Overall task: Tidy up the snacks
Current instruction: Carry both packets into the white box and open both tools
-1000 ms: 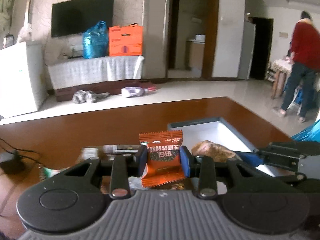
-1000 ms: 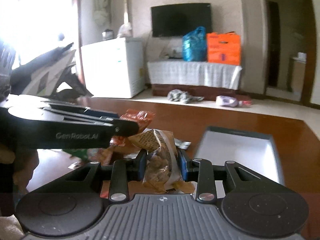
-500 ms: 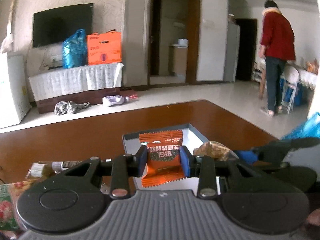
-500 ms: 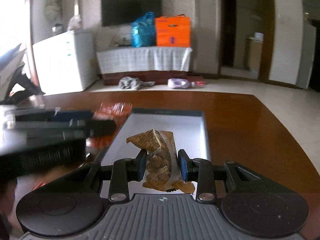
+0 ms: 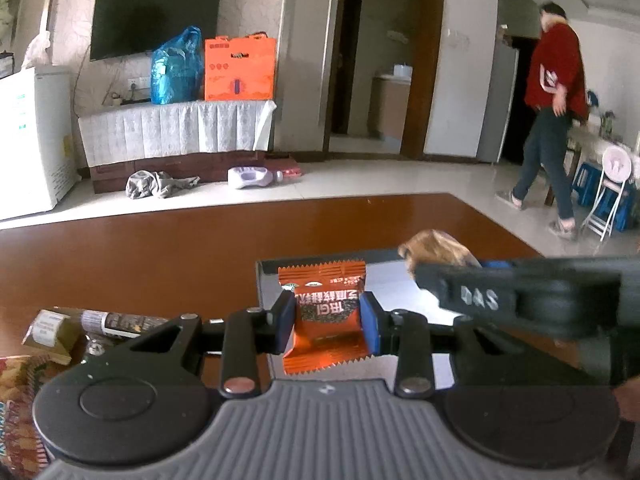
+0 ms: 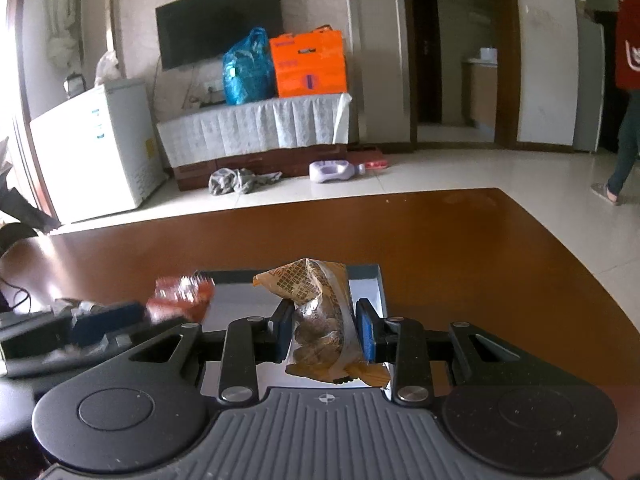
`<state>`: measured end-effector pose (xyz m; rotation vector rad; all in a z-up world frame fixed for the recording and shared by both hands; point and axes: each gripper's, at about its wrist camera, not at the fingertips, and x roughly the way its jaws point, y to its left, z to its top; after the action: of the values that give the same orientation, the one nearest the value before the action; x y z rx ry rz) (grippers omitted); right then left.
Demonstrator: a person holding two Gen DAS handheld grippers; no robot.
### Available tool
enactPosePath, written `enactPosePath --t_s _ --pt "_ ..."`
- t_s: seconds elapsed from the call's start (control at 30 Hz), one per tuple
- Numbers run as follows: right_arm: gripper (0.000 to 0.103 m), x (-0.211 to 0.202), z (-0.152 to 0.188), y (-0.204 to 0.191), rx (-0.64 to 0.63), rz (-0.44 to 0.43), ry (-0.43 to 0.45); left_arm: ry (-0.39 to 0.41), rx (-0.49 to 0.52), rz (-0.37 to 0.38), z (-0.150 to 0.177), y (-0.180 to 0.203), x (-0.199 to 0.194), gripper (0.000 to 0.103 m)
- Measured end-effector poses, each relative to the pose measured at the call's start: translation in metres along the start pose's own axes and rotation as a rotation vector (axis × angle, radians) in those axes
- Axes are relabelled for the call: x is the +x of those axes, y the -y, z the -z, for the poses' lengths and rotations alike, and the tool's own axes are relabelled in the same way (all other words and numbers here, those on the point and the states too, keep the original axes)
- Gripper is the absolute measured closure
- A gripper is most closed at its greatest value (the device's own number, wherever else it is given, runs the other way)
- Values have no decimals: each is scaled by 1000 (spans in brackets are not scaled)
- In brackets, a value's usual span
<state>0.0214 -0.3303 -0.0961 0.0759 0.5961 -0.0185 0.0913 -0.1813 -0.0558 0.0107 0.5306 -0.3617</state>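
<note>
My left gripper [image 5: 326,326] is shut on an orange snack packet [image 5: 324,316] and holds it over the near left part of a grey tray [image 5: 388,280] on the brown table. My right gripper [image 6: 325,334] is shut on a clear brown packet of nuts [image 6: 318,320] above the same tray [image 6: 366,284]. In the left wrist view the right gripper's arm crosses at the right with the nut packet [image 5: 436,250] at its tip. In the right wrist view the orange packet [image 6: 180,300] appears blurred at the left.
Several loose snack packs [image 5: 48,328] lie on the table [image 5: 160,256] left of the tray. A person in red [image 5: 556,120] walks on the floor at far right. A TV stand with bags stands by the back wall.
Both grippers have moved further over the tray with their packets still held. The right gripper now reaches across close in front of the left camera. The person in red has walked on.
</note>
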Motion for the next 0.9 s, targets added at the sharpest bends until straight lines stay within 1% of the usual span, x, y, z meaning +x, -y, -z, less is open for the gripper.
enactPosePath --t_s 0.07,0.2,0.5,0.57,0.73,0.83,0.9 --pt "68 4 3 3 4 -14 -18 -14 22 6 0 -1 6 70" --pt "68 11 9 5 17 -36 -70 -32 84 -24 3 9 22 70" --pt "68 18 8 8 40 -43 -102 -80 99 -30 6 8 47 70" --pt "68 19 7 7 40 -41 -102 -83 103 -29 2 10 48 70" --pt "66 22 4 8 40 -29 -93 -84 109 -32 3 10 53 70" --pt "65 19 5 7 30 -16 -69 -80 114 -33 2 10 53 67" --pt "62 18 5 5 21 -10 -58 -76 116 -39 2 10 52 66"
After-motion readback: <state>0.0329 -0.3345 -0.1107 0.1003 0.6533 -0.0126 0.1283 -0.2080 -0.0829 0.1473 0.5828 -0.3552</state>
